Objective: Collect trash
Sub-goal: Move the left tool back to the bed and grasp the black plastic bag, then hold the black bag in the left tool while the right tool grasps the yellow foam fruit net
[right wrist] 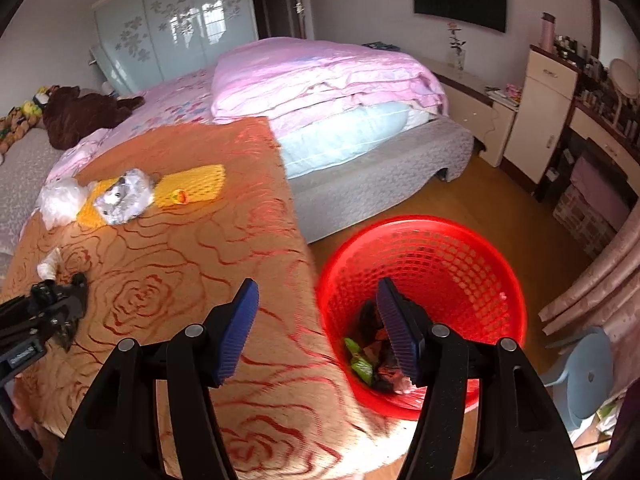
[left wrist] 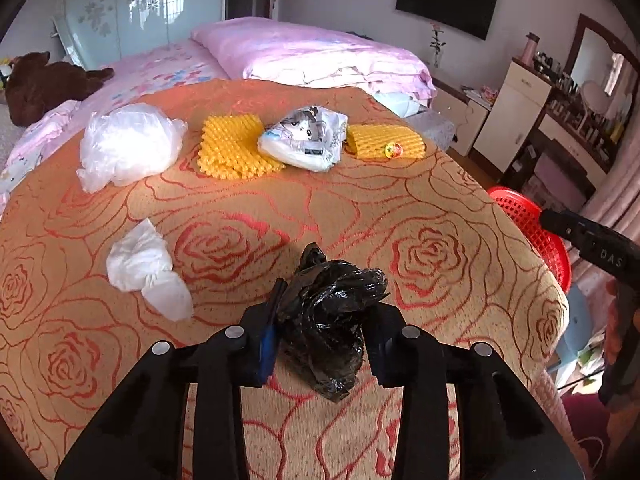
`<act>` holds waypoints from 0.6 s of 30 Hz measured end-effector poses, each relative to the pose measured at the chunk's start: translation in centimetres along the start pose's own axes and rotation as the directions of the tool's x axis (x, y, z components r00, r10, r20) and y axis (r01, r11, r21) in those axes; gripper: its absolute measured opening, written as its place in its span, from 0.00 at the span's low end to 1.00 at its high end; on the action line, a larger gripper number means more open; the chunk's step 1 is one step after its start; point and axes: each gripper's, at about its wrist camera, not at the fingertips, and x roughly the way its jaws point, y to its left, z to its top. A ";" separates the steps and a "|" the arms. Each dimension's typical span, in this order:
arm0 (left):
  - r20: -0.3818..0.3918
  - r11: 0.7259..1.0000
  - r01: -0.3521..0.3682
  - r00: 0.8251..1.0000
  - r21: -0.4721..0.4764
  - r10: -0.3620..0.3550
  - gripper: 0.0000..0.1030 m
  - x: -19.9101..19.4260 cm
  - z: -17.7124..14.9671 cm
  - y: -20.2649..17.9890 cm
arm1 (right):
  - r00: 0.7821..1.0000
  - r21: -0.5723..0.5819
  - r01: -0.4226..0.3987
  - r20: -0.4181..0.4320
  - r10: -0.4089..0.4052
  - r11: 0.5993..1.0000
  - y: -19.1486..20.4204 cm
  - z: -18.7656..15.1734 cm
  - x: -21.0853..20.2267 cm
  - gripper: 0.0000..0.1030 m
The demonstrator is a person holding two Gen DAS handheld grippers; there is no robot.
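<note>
My left gripper (left wrist: pixel 326 300) is shut on a crumpled black plastic bag (left wrist: pixel 332 320), just above the rose-patterned cloth (left wrist: pixel 280 208). On the cloth lie a crumpled white tissue (left wrist: pixel 146 268), a clear plastic bag (left wrist: pixel 128 144), a printed wrapper (left wrist: pixel 306 138), two yellow mesh pads (left wrist: pixel 232 146) and a small round sticker (left wrist: pixel 393 149). My right gripper (right wrist: pixel 316 300) is open and empty, over the table edge beside the red mesh basket (right wrist: pixel 460 256), which holds some trash. The left gripper shows at the left of the right wrist view (right wrist: pixel 48 312).
A bed with pink bedding (right wrist: pixel 320 76) stands behind the table. A brown plush toy (left wrist: pixel 44 80) lies at the left. A light blue stool (right wrist: pixel 584 372) stands right of the basket. A dresser with bottles (right wrist: pixel 592 112) lines the right wall.
</note>
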 end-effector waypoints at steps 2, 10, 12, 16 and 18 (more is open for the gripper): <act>0.001 1.000 -0.011 1.000 -0.011 0.011 0.33 0.4 0.5 0.2 | 1.000 0.000 -0.026 -0.003 0.026 1.000 0.8 0.8 0.5 0.58; 0.013 1.000 -0.025 1.000 -0.016 0.025 0.33 0.9 0.7 0.3 | 0.995 -0.097 -0.094 -0.019 0.093 0.991 6.7 5.1 4.6 0.58; 0.014 1.000 -0.016 1.000 -0.022 0.017 0.33 1.0 0.7 0.4 | 0.994 -0.128 -0.106 -0.015 0.104 0.986 8.4 6.0 5.5 0.63; 0.014 0.999 0.000 1.000 -0.040 0.000 0.33 1.1 0.6 0.7 | 0.993 -0.155 -0.114 -0.011 0.114 0.981 10.8 7.6 7.4 0.68; 0.015 0.999 0.003 1.000 -0.041 -0.002 0.33 1.1 0.6 0.7 | 0.993 -0.175 -0.115 -0.035 0.111 0.978 12.0 8.3 9.0 0.68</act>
